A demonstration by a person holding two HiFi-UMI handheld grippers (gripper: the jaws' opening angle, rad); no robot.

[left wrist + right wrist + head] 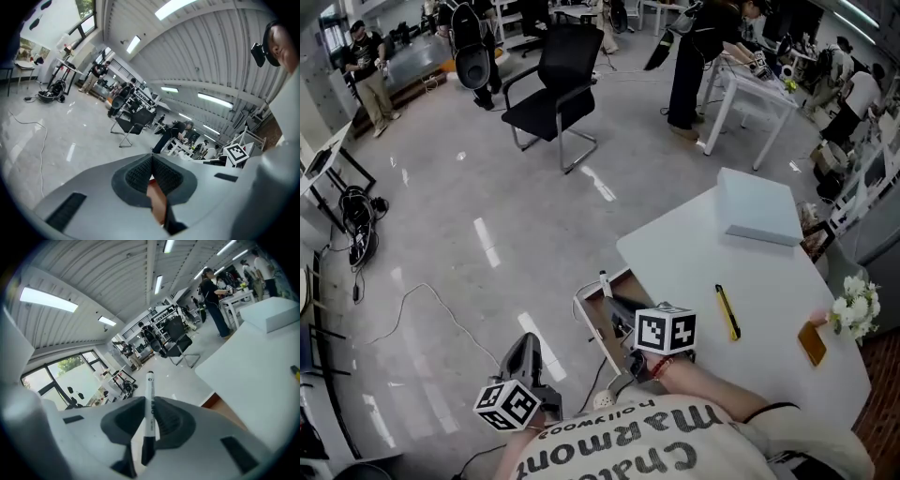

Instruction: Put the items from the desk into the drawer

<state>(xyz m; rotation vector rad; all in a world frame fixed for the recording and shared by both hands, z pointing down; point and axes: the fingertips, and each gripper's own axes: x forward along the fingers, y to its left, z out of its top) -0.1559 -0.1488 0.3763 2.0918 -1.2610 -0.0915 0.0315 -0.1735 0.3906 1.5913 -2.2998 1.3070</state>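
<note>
Marker (149,386) in right tool (149,403); desk (694,255) w/ cutter (727,312), box (757,208).

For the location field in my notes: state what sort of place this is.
Probably an open-plan office or lab workroom: a white desk, a black office chair on a bare polished floor, and a person bent over another white table beyond.

Wide bare floor (487,187) at left and centre. Clear stretch of table (684,248) beside open drawer (591,323); blocked upper right by box (757,208), right by cutter (727,311), flowers (853,307).
</note>
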